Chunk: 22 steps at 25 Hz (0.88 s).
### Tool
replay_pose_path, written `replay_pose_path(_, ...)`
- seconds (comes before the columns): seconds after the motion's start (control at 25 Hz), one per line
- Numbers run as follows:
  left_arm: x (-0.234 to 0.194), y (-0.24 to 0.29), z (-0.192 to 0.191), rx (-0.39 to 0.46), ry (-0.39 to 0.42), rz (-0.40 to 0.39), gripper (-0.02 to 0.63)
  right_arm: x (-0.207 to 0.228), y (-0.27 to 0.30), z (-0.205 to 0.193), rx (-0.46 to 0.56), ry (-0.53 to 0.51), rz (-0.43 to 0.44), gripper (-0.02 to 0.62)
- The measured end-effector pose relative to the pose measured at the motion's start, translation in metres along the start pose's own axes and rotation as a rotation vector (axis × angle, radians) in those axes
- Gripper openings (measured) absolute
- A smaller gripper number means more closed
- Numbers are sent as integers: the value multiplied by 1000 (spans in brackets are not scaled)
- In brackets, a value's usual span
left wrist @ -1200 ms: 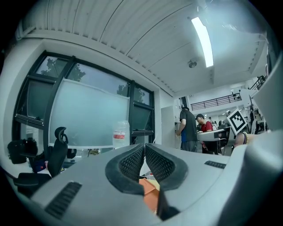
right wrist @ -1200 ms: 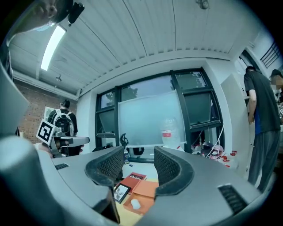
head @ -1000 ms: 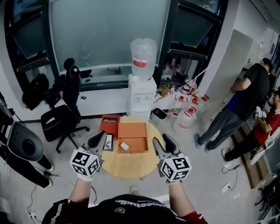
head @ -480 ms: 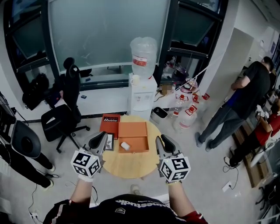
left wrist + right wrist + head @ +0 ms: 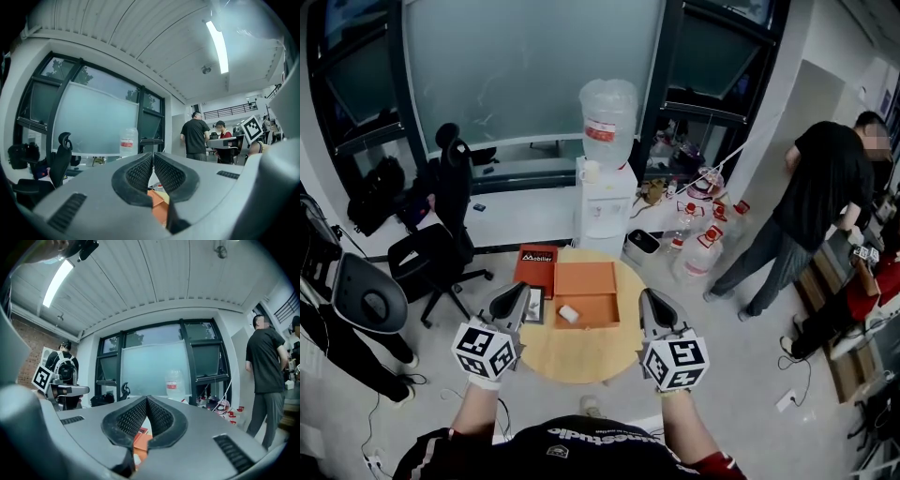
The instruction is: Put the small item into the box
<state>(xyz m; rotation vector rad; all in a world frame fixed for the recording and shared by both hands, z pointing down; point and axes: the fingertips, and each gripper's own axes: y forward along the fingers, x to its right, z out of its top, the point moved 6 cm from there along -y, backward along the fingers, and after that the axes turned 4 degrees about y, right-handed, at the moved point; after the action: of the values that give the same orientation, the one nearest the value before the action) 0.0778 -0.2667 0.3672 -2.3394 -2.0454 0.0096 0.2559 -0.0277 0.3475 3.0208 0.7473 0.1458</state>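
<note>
An open orange box point(image 5: 587, 281) lies on the round wooden table point(image 5: 581, 352). A small white item point(image 5: 568, 312) rests at the left end of the box's lower half. Both grippers are held level over the table's near edge, short of the box. My left gripper point(image 5: 516, 292) point(image 5: 153, 154) is shut with nothing between its pads. My right gripper point(image 5: 649, 298) point(image 5: 146, 398) has just been closing and is now shut, also on nothing. The orange box shows below the jaws in both gripper views.
A dark red box point(image 5: 534, 267) and a small framed card point(image 5: 532, 305) lie left of the orange box. Behind the table stand a water dispenser point(image 5: 605, 197), an office chair point(image 5: 441, 244) and water bottles point(image 5: 698, 248) on the floor. A person point(image 5: 820, 206) stands at the right.
The right gripper's jaws went from wide open to shut, with nothing in them. The left gripper stayed as it was. The person at the right straightened up and shifted.
</note>
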Motion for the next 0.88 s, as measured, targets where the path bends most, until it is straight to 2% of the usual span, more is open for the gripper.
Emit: replay_pose_path(0.88,1,3,2,7,-28,-6,28,3,4,3,-10,0,5,26)
